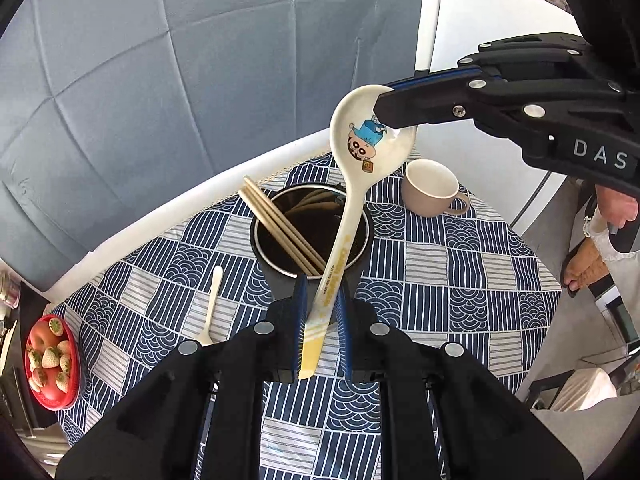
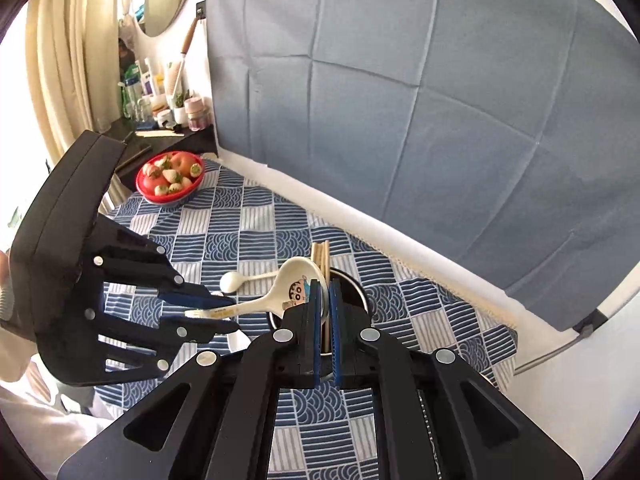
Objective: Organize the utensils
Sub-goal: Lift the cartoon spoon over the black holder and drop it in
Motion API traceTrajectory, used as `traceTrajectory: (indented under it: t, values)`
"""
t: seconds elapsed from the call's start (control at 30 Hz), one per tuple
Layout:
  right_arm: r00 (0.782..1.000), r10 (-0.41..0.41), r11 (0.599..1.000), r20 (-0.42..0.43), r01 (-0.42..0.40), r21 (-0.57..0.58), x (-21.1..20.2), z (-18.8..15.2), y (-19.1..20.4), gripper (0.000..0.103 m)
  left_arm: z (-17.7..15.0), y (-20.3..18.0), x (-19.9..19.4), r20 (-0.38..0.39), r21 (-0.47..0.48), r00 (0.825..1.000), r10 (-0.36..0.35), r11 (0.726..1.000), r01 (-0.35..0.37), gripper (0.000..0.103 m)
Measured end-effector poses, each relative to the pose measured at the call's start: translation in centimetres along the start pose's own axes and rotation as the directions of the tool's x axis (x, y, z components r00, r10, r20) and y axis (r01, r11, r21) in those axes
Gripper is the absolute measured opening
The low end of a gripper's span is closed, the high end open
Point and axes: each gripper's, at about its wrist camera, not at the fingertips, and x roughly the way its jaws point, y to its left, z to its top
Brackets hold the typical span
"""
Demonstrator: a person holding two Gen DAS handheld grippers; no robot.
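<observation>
At the far left, toward 8 o'clock from the holder, the red bowl (image 1: 74, 344) held fruit, strawberries and something round and red; it seemed no part of my work. Nearer, also at about 8 o'clock from the holder, the small spoon (image 1: 212, 304) lay flat on the tablecloth (image 1: 440, 280), so I judged it was not yet put away.

In the middle stood the black holder (image 1: 253, 236). The chopsticks (image 1: 280, 224) were already in it, leaning to 10 o'clock over the rim. This part looked done.

Above the holder's mouth the big spoon (image 1: 352, 208) was in the air, bowl end up at 1 o'clock, handle down at 6 o'clock. My left gripper (image 1: 322, 292) was open somewhat wider than the handle, which passed between the jaws; I could not tell if a pad touched it. My right gripper (image 2: 325, 292) was closed almost fully on the rim of the spoon's bowl and carried it. The spoon was not yet inside.

At 2 o'clock from the holder the beige cup (image 1: 416, 200) stood upright and looked empty.

I judged the task about one third finished.
</observation>
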Motion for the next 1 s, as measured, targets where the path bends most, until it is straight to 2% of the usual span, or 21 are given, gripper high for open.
traceTrajectory:
  t: [0.27,0.57,0.83,1.0]
  values:
    - [0.999,-0.033,0.999,0.043,0.033,-0.007,-1.5,0.6,-2.6,0.004,3.1,-0.8,0.8,0.030,0.007,1.000,0.003,1.000,-0.003,0.015]
    - [0.996,-0.056,0.998,0.063,0.058,-0.030,-1.4,1.1,-5.0,0.005,5.7,-1.2,2.7,0.037,-0.012,0.999,-0.015,1.000,0.016,0.015]
    - [0.996,-0.073,0.994,0.043,0.077,-0.078,0.3,1.4,-5.6,0.005,6.5,-0.6,5.5,0.010,-0.054,0.999,-0.034,0.998,0.034,0.015]
    - [0.999,-0.046,0.995,0.023,0.048,-0.091,1.8,1.3,-5.3,0.006,6.0,0.2,7.2,-0.015,-0.095,0.998,-0.059,0.994,0.058,0.015]
